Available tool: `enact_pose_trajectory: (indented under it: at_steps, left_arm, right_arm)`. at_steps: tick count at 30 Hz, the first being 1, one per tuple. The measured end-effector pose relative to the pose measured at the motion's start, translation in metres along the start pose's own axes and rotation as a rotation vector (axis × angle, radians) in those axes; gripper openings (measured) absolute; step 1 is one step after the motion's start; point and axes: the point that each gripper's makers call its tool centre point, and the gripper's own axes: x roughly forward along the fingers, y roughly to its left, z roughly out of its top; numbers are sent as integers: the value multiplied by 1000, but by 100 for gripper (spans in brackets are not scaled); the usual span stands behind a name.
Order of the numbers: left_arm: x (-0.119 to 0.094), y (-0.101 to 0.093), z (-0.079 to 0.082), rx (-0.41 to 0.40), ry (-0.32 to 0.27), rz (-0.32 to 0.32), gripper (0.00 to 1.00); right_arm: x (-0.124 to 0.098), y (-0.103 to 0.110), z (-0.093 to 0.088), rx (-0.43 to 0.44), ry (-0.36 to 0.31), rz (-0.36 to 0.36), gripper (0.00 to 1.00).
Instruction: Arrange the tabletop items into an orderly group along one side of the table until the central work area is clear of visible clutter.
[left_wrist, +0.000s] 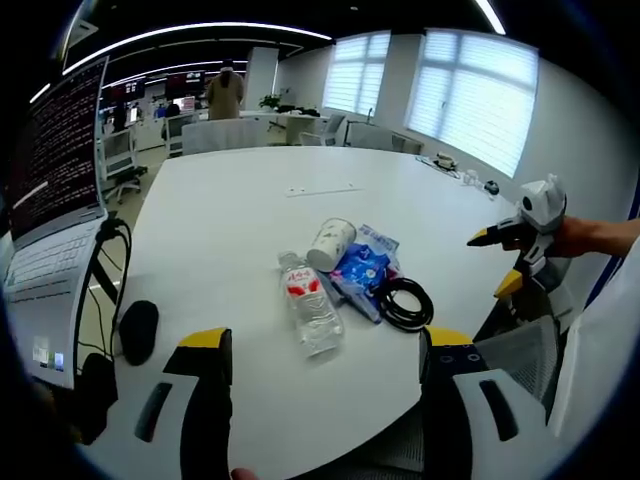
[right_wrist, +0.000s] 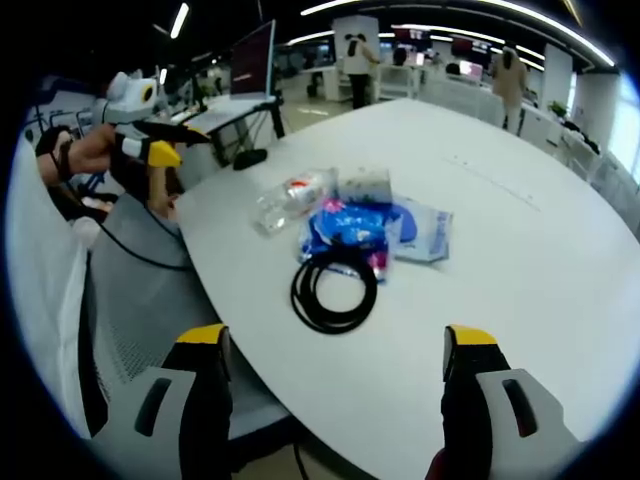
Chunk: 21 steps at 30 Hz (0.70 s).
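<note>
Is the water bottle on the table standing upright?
No, the water bottle lies on its side on the white table, beside the paper cup.

Table (left_wrist: 230, 220): smooth white top, faint sheen from window light. Bottle (left_wrist: 309, 306): clear glossy plastic with a red and white printed label. Cup (left_wrist: 331, 243): matt white, looks like paper. Packet (right_wrist: 352, 226): glossy blue plastic film, crinkled. Cable (right_wrist: 334, 287): black coil, smooth rubbery jacket. Chair back (right_wrist: 150, 300): grey woven mesh. Mouse (left_wrist: 138, 331): matt black plastic.
</note>
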Motion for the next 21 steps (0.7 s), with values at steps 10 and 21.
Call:
enact_pose_trajectory:
  at_steps: [10,21]
  left_arm:
    - [0,1,0,-2,0,2,77]
    - [1,3,-1,-23,2,6,75]
  right_arm:
    - [0,-1,-1,1,5,-2,86]
    - [0,-1,-4,13,12,-7,86]
